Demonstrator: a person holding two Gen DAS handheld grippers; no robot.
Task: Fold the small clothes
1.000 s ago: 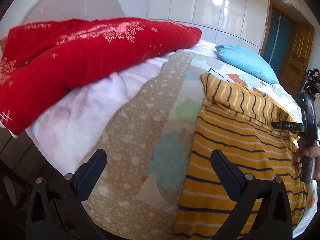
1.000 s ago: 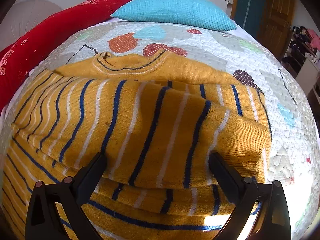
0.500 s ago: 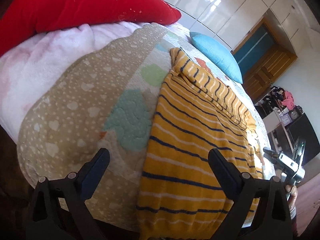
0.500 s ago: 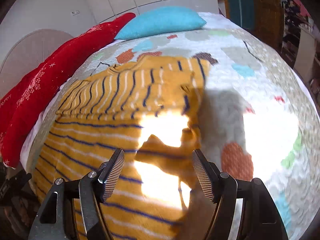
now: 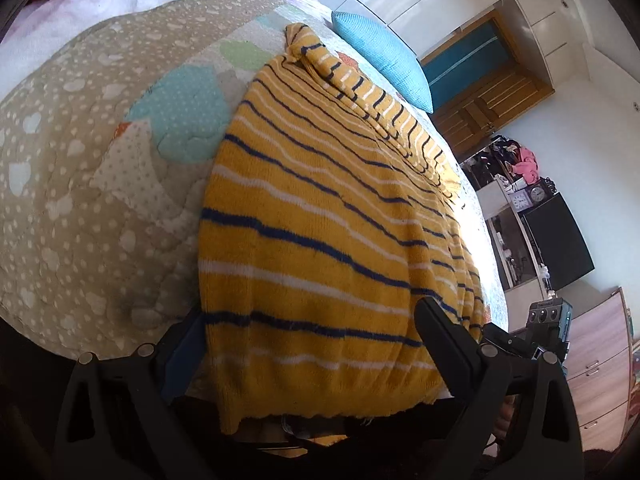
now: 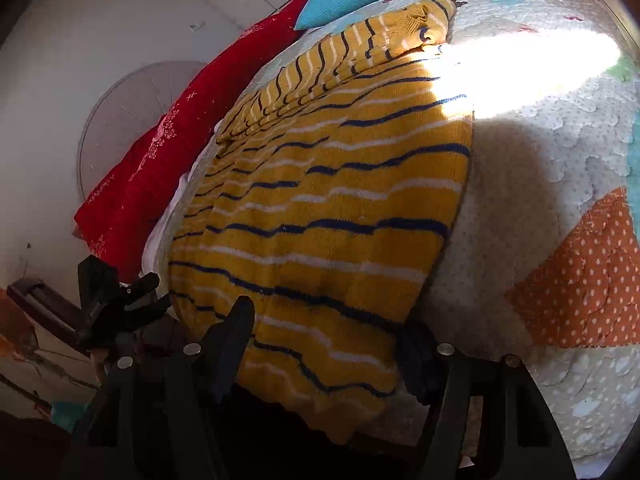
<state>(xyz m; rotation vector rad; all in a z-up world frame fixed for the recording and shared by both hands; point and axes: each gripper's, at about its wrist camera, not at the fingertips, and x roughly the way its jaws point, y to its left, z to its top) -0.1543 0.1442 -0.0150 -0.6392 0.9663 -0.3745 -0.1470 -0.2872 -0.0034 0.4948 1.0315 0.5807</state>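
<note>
A yellow sweater with navy and white stripes [image 5: 320, 216] lies flat on the quilted bed, its sleeves folded across the far end and its hem hanging over the near edge. My left gripper [image 5: 308, 344] is open, its jaws straddling the hem's left corner. My right gripper [image 6: 328, 344] is open, its jaws straddling the hem's right corner of the sweater [image 6: 332, 208]. The right gripper also shows in the left wrist view [image 5: 548, 320], and the left gripper shows in the right wrist view [image 6: 116, 300].
The patchwork quilt [image 5: 88, 168] covers the bed. A red pillow [image 6: 168, 152] and a blue pillow [image 5: 384, 56] lie at the far end. A wooden door [image 5: 488, 92] and cluttered shelves [image 5: 516, 184] stand to the right.
Both grippers dropped from above the sweater to the near edge of the bed and now straddle the hem corners. The sweater has not moved.
</note>
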